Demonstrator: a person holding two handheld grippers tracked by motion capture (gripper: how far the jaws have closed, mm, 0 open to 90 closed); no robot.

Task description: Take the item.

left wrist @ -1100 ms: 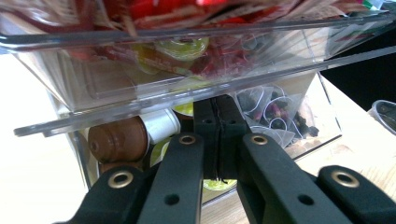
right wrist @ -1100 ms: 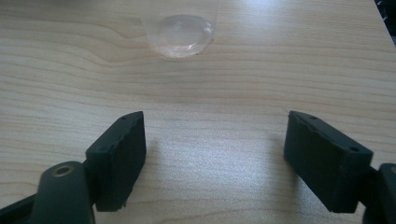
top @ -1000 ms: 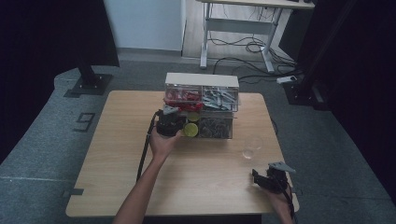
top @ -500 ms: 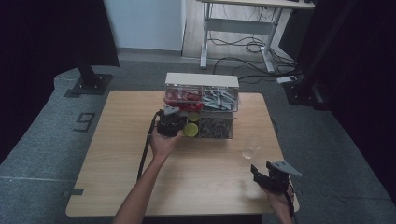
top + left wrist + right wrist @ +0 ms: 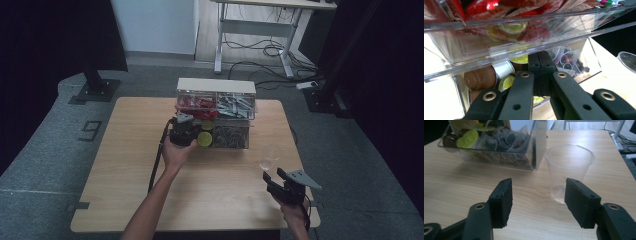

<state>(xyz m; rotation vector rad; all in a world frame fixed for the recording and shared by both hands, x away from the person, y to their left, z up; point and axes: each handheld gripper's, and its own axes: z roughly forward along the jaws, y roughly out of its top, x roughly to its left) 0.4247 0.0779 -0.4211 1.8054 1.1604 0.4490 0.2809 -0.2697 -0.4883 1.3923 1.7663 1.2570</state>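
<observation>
**Closed jaws at the drawer, open jaws before the cup**

Jaws of our left gripper are pressed together with nothing between them that we can see, their tips pushed into the lower drawer of the clear organizer, just under the upper drawer's rim. Our right gripper is spread wide and holds nothing; the plastic cup stands upright just beyond it, a little to the right of the gap, near the organizer's right end.

We judge the coffee capsules in the drawer to be light, stiff and smooth, so they may slip; a hold across the body below the rim seems safest. The tea bags beside them are soft and light. The cup looks thin and very light: it will bend or tip easily, so we should close on its wall gently, around the middle height, not at the rim.
</observation>
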